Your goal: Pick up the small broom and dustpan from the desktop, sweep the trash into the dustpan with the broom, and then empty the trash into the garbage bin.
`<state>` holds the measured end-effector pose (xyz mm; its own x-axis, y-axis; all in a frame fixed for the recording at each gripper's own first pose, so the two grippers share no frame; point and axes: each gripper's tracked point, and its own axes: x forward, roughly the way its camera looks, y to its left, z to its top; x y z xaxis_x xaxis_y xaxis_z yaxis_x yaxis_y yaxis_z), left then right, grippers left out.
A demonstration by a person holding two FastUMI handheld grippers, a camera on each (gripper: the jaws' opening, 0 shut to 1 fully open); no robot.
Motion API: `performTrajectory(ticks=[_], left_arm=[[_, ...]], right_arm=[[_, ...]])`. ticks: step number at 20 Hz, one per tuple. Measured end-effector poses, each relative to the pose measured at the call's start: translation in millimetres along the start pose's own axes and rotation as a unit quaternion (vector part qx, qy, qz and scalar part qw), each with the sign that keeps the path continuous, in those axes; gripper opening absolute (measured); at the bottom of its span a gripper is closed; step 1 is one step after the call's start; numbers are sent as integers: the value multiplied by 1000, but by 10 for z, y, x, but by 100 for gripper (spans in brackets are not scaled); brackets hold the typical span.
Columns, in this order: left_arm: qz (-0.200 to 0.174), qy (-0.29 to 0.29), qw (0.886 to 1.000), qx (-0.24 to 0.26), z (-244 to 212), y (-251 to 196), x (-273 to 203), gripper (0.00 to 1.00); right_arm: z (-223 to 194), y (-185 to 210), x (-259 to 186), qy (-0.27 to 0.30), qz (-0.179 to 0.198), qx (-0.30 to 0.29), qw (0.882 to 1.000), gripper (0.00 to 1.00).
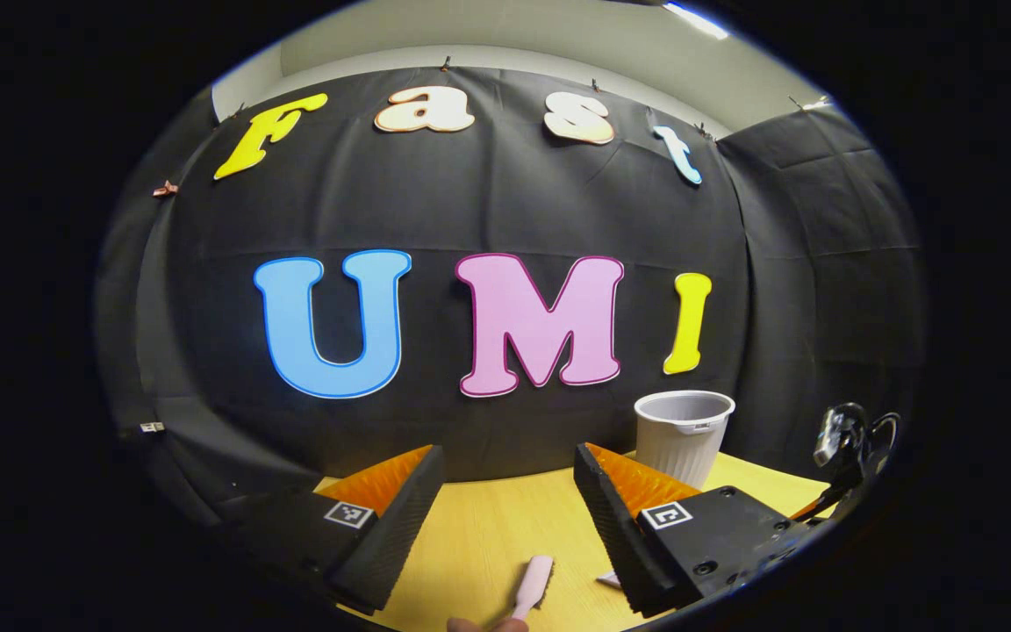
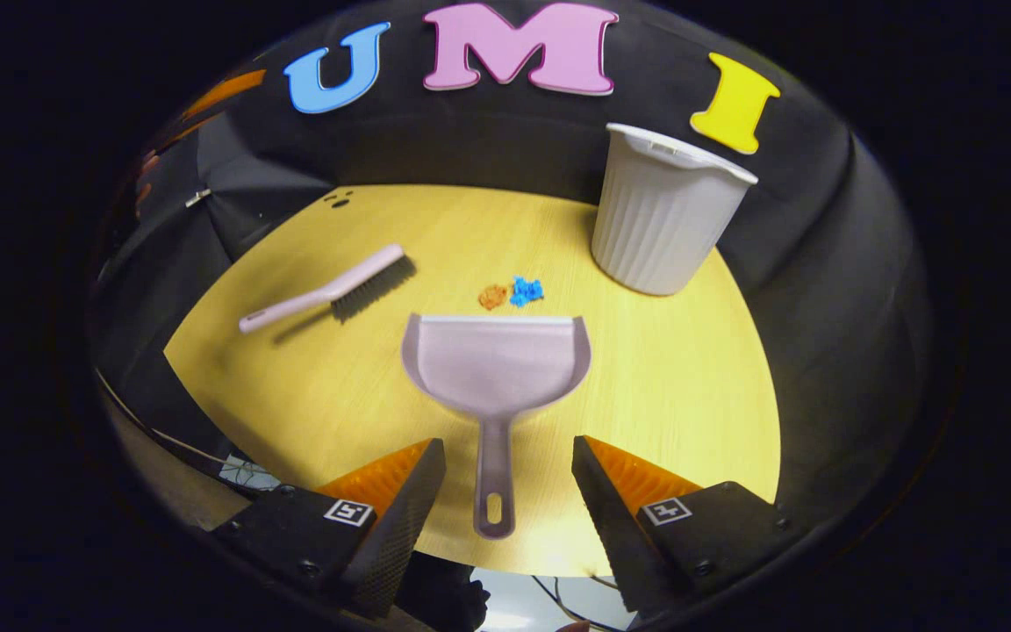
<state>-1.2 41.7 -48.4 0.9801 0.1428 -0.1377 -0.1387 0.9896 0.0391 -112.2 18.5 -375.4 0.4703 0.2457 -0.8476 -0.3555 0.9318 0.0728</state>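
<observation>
While both grippers hang above the near edge of the counter (image 2: 672, 386), neither has hold of anything. In the right gripper view, the right gripper (image 2: 507, 478) has its jaws spread wide, and the handle of the dustpan (image 2: 495, 364) lies on the wood between them, untouched by either finger. The pan rests flat with its handle pointing back at the gripper and its open lip facing away. Just past that lip sit two bits of trash side by side, an orange scrap (image 2: 493, 297) and a blue scrap (image 2: 526, 290), close to the lip but apart from it. To the left of the pan, well apart from it, the broom (image 2: 330, 290) lies at a slant, bristles down on the far end. Farther back on the right stands the bin (image 2: 665, 211), upright near the counter's far edge. In the left gripper view, the left gripper (image 1: 510, 487) also holds its jaws wide and empty; the broom's handle end (image 1: 534, 584) shows low on the counter between them, and the bin (image 1: 683, 434) stands beyond on the right.
</observation>
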Motion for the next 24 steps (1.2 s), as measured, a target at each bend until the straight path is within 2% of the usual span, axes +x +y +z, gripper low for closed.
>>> performTrajectory(ticks=[4,9,13,14,17,20,23,24], left_arm=[[16,7,1000,3,-39,66,-112,95],[25,16,999,15,-91,99,-266,95],[29,25,999,12,-131,126,-305,96],[31,27,999,12,-134,128,-308,96],[31,31,999,10,-176,122,-286,96],[28,37,999,3,-238,82,-243,96],[24,46,999,-3,-336,39,-183,96],[22,48,999,-2,-364,29,-169,96]], right_arm=[[-230,70,438,58,10,11,998,95],[-367,74,853,114,3,25,993,78],[-387,73,1037,141,5,32,989,76],[-406,75,1057,149,6,34,988,78],[-349,7,1114,151,-1,32,988,51],[-340,7,1105,154,1,12,988,49],[-313,27,1102,144,1,-3,990,39],[-322,26,1135,142,2,-3,990,39]])
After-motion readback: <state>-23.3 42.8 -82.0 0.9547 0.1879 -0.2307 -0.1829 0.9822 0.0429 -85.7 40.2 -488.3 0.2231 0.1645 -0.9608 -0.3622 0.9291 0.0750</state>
